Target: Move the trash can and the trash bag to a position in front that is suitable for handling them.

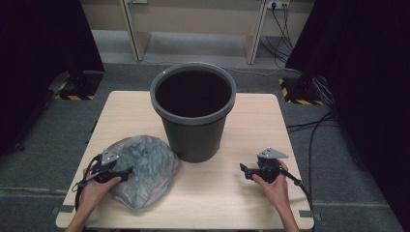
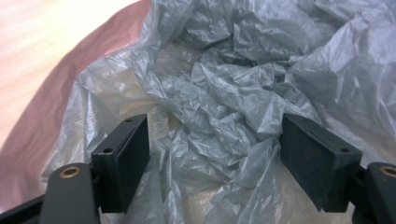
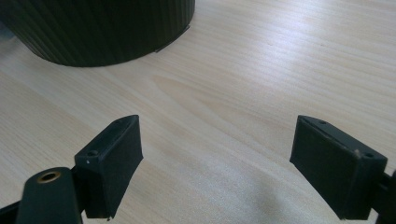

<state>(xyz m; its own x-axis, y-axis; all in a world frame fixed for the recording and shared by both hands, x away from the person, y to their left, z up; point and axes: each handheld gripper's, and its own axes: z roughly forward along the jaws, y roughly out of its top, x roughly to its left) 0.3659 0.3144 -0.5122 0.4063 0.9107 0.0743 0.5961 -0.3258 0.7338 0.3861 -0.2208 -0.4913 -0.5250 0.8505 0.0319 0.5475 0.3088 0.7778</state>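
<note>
Pickup stage: left gripper point(image 2: 215, 154) released, jaws spread over the crumpled grey plastic bag point(image 1: 142, 169) by the table's point(image 1: 251, 121) near-left edge beside the bin point(image 1: 193, 111); right gripper point(image 3: 217, 163) released over bare wood; next, probably clamp a fold and lift.

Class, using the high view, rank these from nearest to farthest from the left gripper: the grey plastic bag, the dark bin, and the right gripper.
1. Grey plastic bag: right at the left gripper, at the table's front left.
2. Dark bin: upright behind the bag, mid-table.
3. Right gripper: across the table, front right, jaws open over bare wood.
</note>
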